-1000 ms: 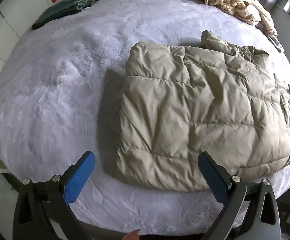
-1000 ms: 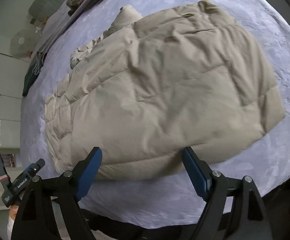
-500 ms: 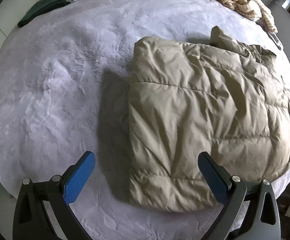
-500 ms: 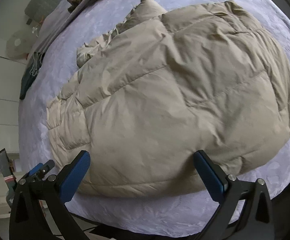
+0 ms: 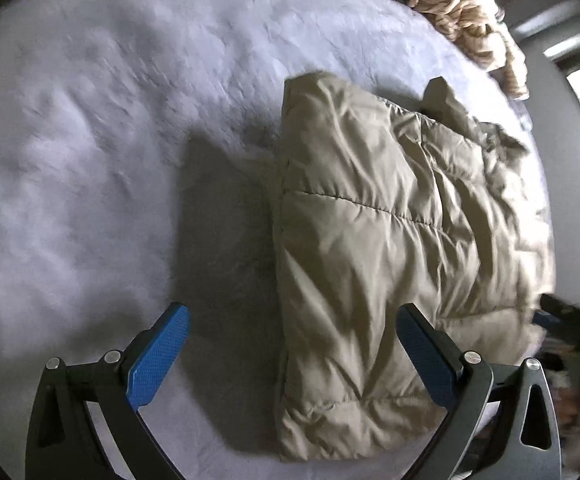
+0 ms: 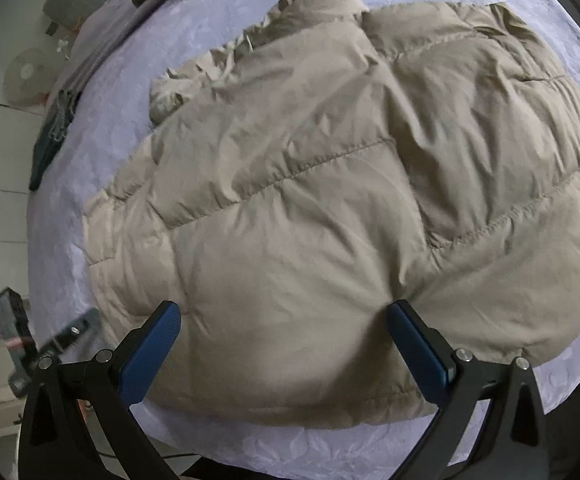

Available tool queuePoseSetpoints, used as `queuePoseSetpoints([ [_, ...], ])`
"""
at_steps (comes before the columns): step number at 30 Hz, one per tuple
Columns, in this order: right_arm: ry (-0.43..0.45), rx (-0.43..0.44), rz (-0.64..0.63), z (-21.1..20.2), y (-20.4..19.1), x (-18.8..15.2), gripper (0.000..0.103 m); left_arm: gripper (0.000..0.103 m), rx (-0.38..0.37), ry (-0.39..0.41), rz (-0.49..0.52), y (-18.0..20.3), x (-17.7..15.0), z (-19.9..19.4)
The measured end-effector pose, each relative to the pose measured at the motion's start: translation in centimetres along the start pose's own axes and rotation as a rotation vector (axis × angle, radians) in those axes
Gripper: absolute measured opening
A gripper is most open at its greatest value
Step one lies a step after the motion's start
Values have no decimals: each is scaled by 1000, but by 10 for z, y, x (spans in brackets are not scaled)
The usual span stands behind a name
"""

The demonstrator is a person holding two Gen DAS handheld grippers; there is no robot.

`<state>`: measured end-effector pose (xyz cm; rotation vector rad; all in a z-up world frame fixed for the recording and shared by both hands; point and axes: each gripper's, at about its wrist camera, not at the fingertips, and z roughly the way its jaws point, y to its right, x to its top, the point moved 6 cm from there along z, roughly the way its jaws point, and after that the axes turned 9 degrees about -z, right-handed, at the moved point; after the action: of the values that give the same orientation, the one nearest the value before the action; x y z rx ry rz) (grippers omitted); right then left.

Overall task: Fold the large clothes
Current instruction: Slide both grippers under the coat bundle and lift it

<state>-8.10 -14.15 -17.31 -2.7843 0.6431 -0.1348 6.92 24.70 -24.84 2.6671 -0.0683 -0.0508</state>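
A beige quilted puffer jacket [image 5: 390, 240] lies folded on the pale lavender bedspread [image 5: 89, 160]. My left gripper [image 5: 292, 314] hangs open just above the jacket's near left edge. One blue pad is over the bare bedspread and the other over the jacket. In the right wrist view the jacket [image 6: 330, 200] fills most of the picture. My right gripper [image 6: 282, 308] stands wide open over its near hem, and the right fingertip [image 6: 400, 314] dents the fabric. Nothing is gripped by either one.
A heap of cream knitted clothes [image 5: 474, 28] lies at the bed's far right. A dark green garment [image 6: 49, 140] lies by the bed's far left edge, near a round fan [image 6: 25, 76]. The bed's near edge runs just under both grippers.
Both grippers have come down closer to the jacket. The left one has tipped downward and shifted over the jacket's left edge. The right gripper's jaws have spread wider.
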Motion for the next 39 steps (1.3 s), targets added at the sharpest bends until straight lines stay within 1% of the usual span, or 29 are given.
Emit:
queuePoseSetpoints([
  [1, -4, -5, -1, 2, 1, 0, 103, 103, -56, -42, -5, -3, 1, 8],
  [4, -11, -17, -11, 6, 1, 2, 103, 103, -144, -135, -2, -4, 1, 35],
  [7, -22, -33, -22, 10, 1, 3, 103, 103, -196, -173, 23, 11, 4, 54],
  [9, -27, -40, -24, 12, 0, 3, 103, 103, -233, -187, 32, 21, 6, 59],
  [11, -30, -50, -26, 14, 1, 3, 103, 103, -292, -227, 33, 33, 5, 67],
  [13, -33, -59, -29, 15, 0, 3, 103, 102, -316, -265, 55, 44, 1, 73],
  [14, -34, -64, -32, 16, 0, 3, 103, 92, -319, -277, 78, 49, -2, 73],
  [15, -35, -66, -34, 16, 0, 3, 103, 65, -315, -293, 114, 55, -7, 73],
  [16, -36, -69, -35, 17, -1, 3, 103, 55, -326, -304, 122, 60, -9, 72],
  [17, -37, -69, -35, 17, -1, 3, 103, 43, -342, -304, 123, 63, -9, 67],
  [18, -41, -68, -35, 18, -3, 3, 103, 34, -354, -298, 129, 66, -8, 59],
  [21, -61, -49, -59, 12, -4, 4, 103, 29, -376, -266, 141, 78, -6, 31],
  [22, -58, -37, -69, 8, -5, 5, 103, 29, -387, -259, 138, 83, -6, 25],
  [23, -36, -30, -77, 2, -5, 8, 102, 29, -402, -252, 135, 88, -6, 14],
  [24, -2, -33, -83, -7, -1, 11, 98, 29, -414, -244, 133, 94, -4, 5],
  [25, 43, -37, -89, -15, 3, 17, 82, 29, -423, -232, 135, 103, -5, -6],
  [26, 62, -38, -88, -17, 7, 22, 51, 29, -429, -219, 138, 114, -7, -17],
  [28, 68, -38, -47, -13, 22, 32, 22, 29, -428, -197, 147, 133, -9, -31],
  [30, 87, 25, -8, -4, 33, 43, 20, 29, -409, -171, 155, 156, -12, -45],
  [32, 88, 67, -5, 8, 39, 55, 16, 29, -377, -157, 146, 175, -16, -50],
  [37, 50, 145, -71, 31, 40, 74, 15, 29, -288, -128, 124, 236, -28, -53],
  [39, 31, 175, -88, 37, 42, 74, 13, 29, -235, -126, 131, 264, -33, -49],
])
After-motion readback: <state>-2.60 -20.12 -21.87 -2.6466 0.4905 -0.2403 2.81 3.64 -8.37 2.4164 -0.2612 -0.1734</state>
